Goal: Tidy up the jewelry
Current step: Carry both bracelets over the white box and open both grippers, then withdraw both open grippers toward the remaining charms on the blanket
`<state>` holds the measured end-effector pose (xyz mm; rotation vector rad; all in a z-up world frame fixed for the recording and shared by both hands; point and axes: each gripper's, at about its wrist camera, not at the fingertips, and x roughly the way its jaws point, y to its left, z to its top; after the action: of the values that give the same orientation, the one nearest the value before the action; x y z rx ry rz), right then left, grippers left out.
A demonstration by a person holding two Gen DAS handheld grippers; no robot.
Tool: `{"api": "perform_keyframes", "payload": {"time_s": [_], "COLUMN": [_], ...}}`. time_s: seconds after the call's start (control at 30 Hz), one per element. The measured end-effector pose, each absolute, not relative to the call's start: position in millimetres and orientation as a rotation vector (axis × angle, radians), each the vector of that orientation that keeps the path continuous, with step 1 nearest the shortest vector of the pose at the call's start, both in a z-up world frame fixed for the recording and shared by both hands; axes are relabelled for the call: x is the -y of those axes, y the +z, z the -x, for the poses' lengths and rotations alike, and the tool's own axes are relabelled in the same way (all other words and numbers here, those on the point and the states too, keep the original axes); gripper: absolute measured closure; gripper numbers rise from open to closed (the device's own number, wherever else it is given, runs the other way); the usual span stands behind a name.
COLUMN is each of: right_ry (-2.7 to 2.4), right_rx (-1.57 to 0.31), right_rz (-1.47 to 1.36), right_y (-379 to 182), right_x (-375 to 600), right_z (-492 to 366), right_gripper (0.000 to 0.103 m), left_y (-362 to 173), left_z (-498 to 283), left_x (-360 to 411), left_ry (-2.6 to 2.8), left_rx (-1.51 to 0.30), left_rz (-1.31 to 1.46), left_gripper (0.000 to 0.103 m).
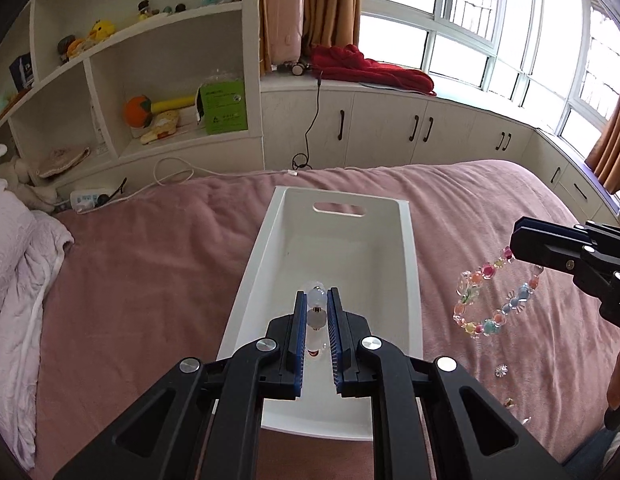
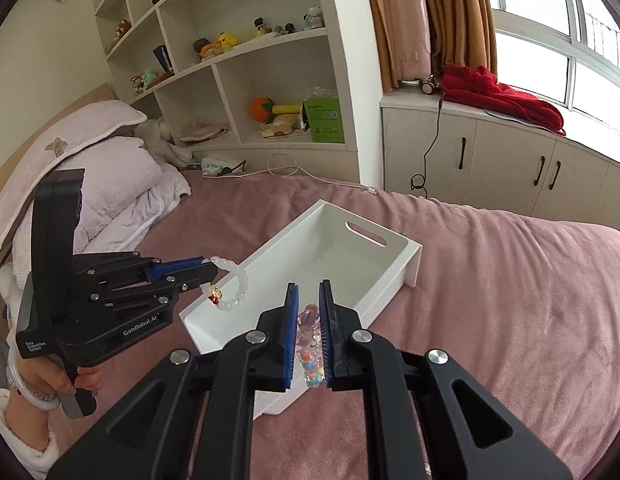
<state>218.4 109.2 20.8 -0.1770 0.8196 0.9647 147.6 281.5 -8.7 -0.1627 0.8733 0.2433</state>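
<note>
A white open box [image 1: 406,264] [image 2: 410,256] with a handle slot lies on the pink bed. My left gripper [image 1: 317,298] [image 2: 209,270] is shut on a white bead bracelet [image 1: 317,300] [image 2: 233,284] with a red charm and holds it over the box's near end. My right gripper [image 2: 308,294] [image 1: 514,246] is shut on a colourful bead bracelet [image 2: 309,344] [image 1: 490,300], which hangs in the air above the bedspread, right of the box.
Small loose jewelry pieces [image 1: 501,371] lie on the pink bedspread [image 1: 149,280] right of the box. White pillows and a quilt [image 2: 109,184] are at the left. Shelves [image 1: 149,80], cabinets [image 1: 390,128] and a power strip [image 1: 89,200] stand behind the bed.
</note>
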Motion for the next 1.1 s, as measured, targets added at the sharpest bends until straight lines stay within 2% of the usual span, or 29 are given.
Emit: {"api": "perform_keyframes", "payload": {"time_s": [0.37,0.77,0.87,0.97,1.1], "right_ry": [0.963,0.948,0.937,0.934,0.931], "right_rx": [-0.964,-1.020,-1.006,-0.993,-0.957], "right_rz": [0.178,0.232,0.252,0.263,0.264], "right_y": [-42,-81,-79,-74,-61], "right_x": [-173,-194,-193,-190,-181], "right_z": [-238,-235,-235,-235,-233], "right_gripper": [0.092,0.090,0.090,0.086,0.072], "left_y": [-76,-110,-109,-104,-92], "left_z": [-154,-158,-159,-160,-160], "left_x": [-313,-320,-322,-319,-316], "left_ry": [0.222,0.251,0.268,0.270,0.280], "left_rx": [-1.005,-1.072,-1.074,-1.065,-1.045], "left_rz": [0.277,0.314,0.312,0.295,0.279], "left_gripper": [0.088,0.087,0.075,0.073,0.069]}}
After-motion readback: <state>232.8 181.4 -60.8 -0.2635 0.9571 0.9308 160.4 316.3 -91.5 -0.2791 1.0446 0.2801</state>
